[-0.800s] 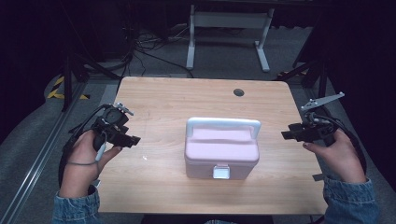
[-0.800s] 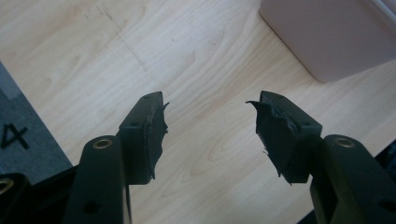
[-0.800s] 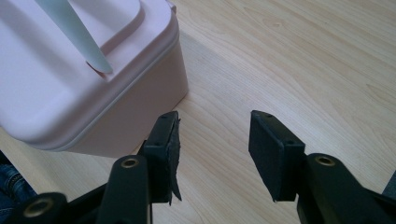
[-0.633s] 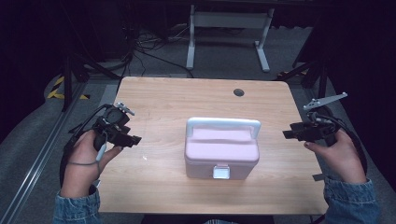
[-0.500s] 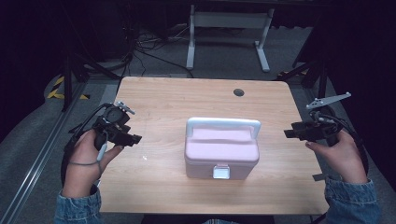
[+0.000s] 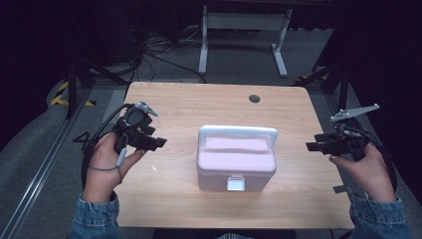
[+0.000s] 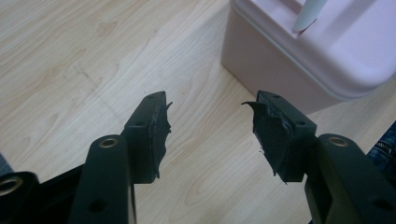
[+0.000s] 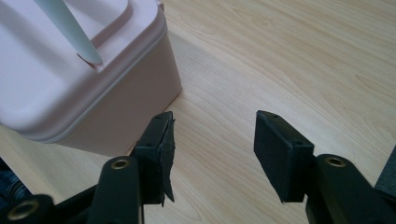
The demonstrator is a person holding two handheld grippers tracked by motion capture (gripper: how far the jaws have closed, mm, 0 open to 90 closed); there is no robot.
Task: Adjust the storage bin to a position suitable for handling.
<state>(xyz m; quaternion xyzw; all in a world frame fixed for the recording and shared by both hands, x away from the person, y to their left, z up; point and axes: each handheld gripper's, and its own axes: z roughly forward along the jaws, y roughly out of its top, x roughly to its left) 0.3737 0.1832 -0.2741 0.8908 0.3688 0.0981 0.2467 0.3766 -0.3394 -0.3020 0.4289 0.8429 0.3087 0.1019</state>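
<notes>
From the high view: a pink box (image 6: 236, 162) in the middle of the tabletop (image 6: 199, 99), lid down, white handle (image 6: 238, 132) on top, latch (image 6: 235, 183) facing the person. Left tongs (image 6: 160, 143) to its left, right tongs (image 6: 311, 146) to its right. Both pointing in at the box, well apart from it, holding nothing.

Next to the earlier frames, hardly any change: same spot for the box, lid shut as before, only a tiny shift in the left hand. So no start on the box yet. Probably getting ready to reach in from 2 sides.

From the left gripper view: tongs wide, nothing between them. Box ahead and to the right, not touching.

From the right gripper view: tongs wide and empty too. Box ahead and to the left, near but not touching.
</notes>
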